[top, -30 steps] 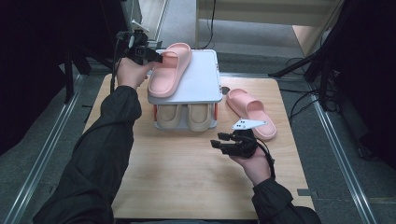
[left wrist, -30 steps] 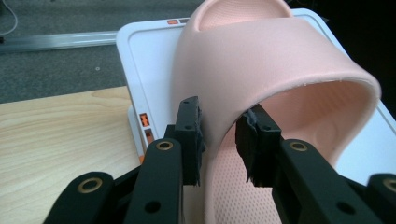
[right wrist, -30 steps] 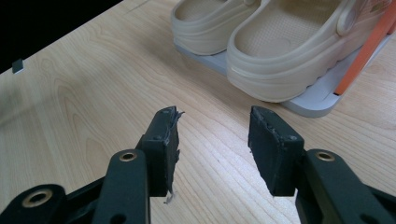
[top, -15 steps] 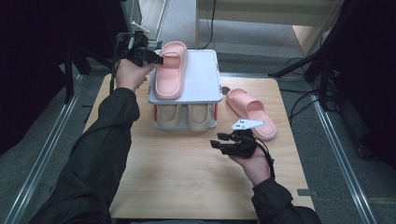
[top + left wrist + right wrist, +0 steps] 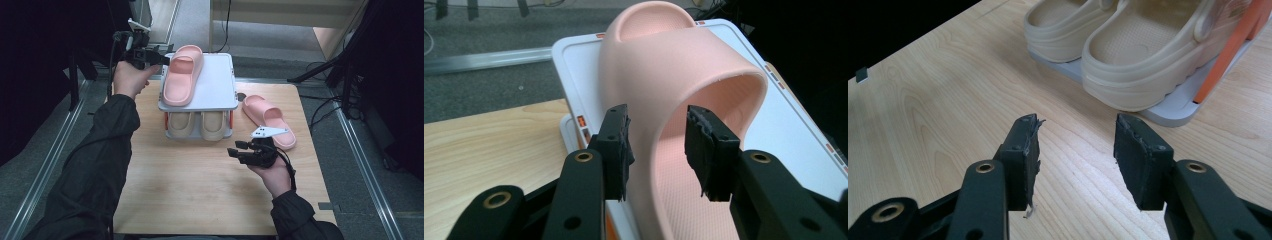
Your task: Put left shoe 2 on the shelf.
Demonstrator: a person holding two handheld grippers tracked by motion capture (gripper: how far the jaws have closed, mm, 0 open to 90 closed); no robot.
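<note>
Grey floor and metal rails run round a light wood bench (image 5: 190, 175), dark gear off to both sides. Mid-bench, toward the far edge, sits a small two-tier rack w/ a white top shelf (image 5: 217, 82); a pair of beige clogs (image 5: 197, 124) is tucked on the lower tier, heels toward me. One pink slide (image 5: 181, 75) lies on the top shelf, left half, toe pointing away. My left gripper (image 5: 155, 56) is up at the rack's far-left corner, and its fingers (image 5: 616, 145) are spread apart, released, either side of the slide's strap edge. In the left gripper view one finger stands outside the strap, the other over the footbed; can't tell if either pad actually touches. Second pink slide (image 5: 267, 120) lies flat on the bench just right of the rack. My right gripper (image 5: 241, 151) hovers low over bare wood in front of the rack, near that second slide, fingers (image 5: 1023, 155) apart w/ nothing between them, pointing toward the clogs.
</note>
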